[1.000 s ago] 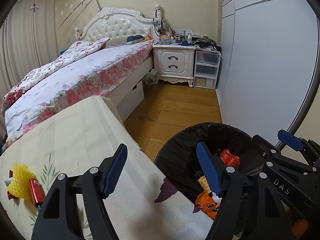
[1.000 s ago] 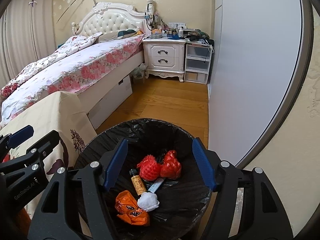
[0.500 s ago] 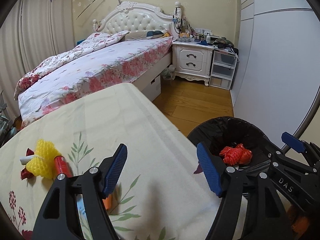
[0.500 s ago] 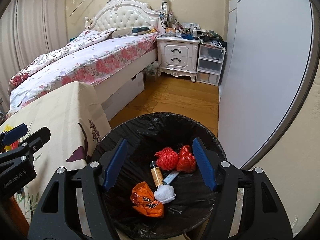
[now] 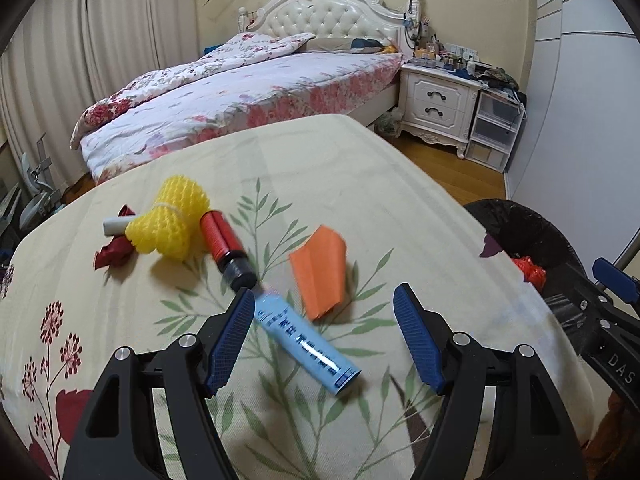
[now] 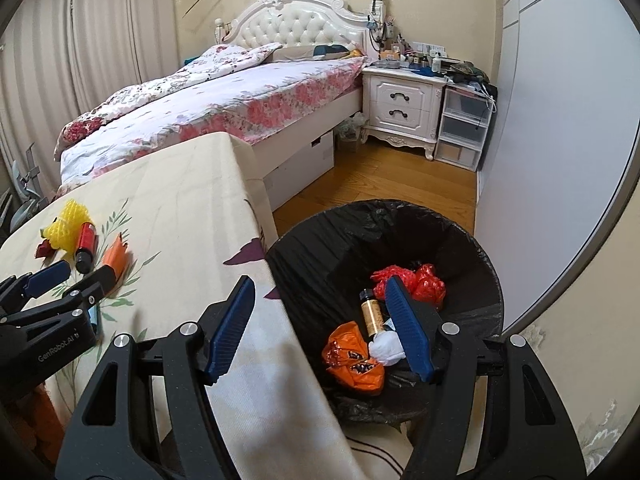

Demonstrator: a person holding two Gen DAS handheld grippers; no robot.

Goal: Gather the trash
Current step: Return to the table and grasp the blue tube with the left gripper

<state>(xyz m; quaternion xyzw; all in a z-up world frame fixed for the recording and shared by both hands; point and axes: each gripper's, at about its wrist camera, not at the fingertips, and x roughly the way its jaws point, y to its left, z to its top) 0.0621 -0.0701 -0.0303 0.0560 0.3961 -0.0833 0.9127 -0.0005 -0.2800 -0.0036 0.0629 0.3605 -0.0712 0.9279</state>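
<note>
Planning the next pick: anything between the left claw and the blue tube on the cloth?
Nothing visible blocks it. The left claw is open, and the blue tube lies flat on the tablecloth between its fingers. The orange paper and red bottle lie just beyond the tube, not in front.

Right gripper (image 6: 318, 326) jaws apart, empty, straddling table edge and bin rim. Black-lined bin (image 6: 486, 276) on floor beside table (image 6: 192, 200); inside: red net (image 6: 424, 280), brown bottle (image 6: 370, 314), white wad (image 6: 384, 348), orange wrapper (image 6: 352, 360). Left gripper (image 6: 76, 274) at frame's left, over tabletop. On cloth near it: yellow net (image 6: 66, 224), red bottle (image 6: 86, 246), orange paper (image 6: 116, 258).
</note>
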